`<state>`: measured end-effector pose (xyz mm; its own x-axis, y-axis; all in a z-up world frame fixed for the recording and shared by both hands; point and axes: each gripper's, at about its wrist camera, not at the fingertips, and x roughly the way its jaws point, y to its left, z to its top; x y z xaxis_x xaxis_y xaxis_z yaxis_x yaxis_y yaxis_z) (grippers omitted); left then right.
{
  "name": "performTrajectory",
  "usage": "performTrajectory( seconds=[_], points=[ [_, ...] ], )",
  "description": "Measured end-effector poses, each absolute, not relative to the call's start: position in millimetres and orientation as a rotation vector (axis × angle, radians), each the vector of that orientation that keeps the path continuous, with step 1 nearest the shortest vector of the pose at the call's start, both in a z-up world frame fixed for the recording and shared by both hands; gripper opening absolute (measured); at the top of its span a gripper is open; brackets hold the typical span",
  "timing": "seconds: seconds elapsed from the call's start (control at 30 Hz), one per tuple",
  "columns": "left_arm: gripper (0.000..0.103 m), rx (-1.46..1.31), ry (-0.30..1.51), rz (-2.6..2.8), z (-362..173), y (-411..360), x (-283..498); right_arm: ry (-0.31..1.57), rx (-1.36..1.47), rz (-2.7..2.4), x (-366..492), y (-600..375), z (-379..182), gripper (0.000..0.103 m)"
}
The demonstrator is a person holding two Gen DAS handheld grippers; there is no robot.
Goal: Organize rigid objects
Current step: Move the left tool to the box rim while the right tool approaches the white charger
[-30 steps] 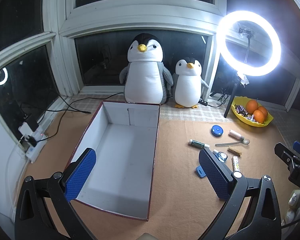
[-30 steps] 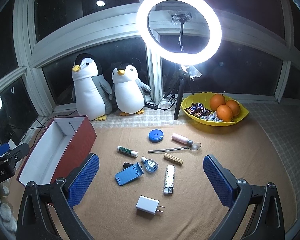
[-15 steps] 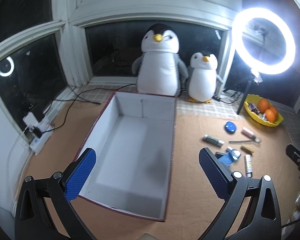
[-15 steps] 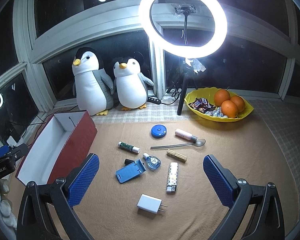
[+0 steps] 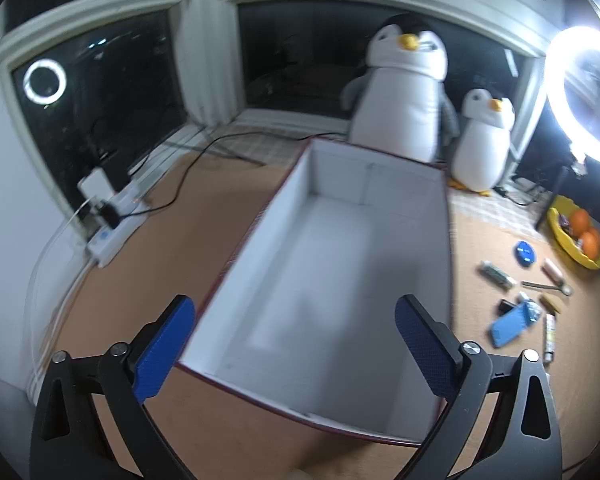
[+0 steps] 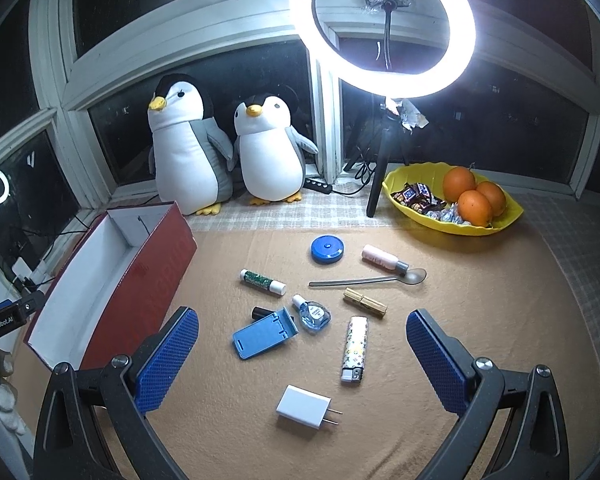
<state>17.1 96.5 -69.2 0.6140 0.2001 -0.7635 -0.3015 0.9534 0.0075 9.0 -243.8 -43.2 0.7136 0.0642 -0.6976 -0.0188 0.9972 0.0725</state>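
Tan felt mat (image 6: 480, 300), rectangular red white-lined box (image 5: 340, 280), glossy lighter (image 6: 355, 348); both grippers' jaws wide, empty.

L gripper (image 5: 296, 344) swings leftward & closer vs 1 s ago: open red cardboard box w/ white inside (image 5: 340, 280) now sits between its wide-apart jaws, filling centre of view; small items slide to far right edge. R wrist view edges slightly nearer the items.

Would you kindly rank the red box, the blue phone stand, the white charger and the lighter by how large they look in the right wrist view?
1. Red box, by far.
2. Blue phone stand.
3. White charger and lighter: similar; the charger lies nearer the camera, so unranked.
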Motion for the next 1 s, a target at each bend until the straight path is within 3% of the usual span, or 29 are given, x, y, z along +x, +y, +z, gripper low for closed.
performTrajectory(
  seconds=[0.33,0.53,0.6,0.8,1.0],
  points=[
    [0.086,-0.183,0.919,0.416,-100,154,28,0.828,0.067,0.05,11,-246,-63,0.103],
    [0.071,-0.178,0.975,0.434,-121,162,35,0.865,0.076,0.033,11,-254,-78,0.103],
    [0.058,-0.186,0.993,0.426,-128,164,37,0.882,0.087,0.022,9,-260,-84,0.102],
    [0.04,-0.197,1.019,0.412,-139,163,39,0.948,0.137,0.012,3,-281,-108,0.095],
    [0.032,-0.194,1.022,0.406,-144,163,41,1.02,0.149,0.011,-8,-292,-132,0.09]
  ],
)
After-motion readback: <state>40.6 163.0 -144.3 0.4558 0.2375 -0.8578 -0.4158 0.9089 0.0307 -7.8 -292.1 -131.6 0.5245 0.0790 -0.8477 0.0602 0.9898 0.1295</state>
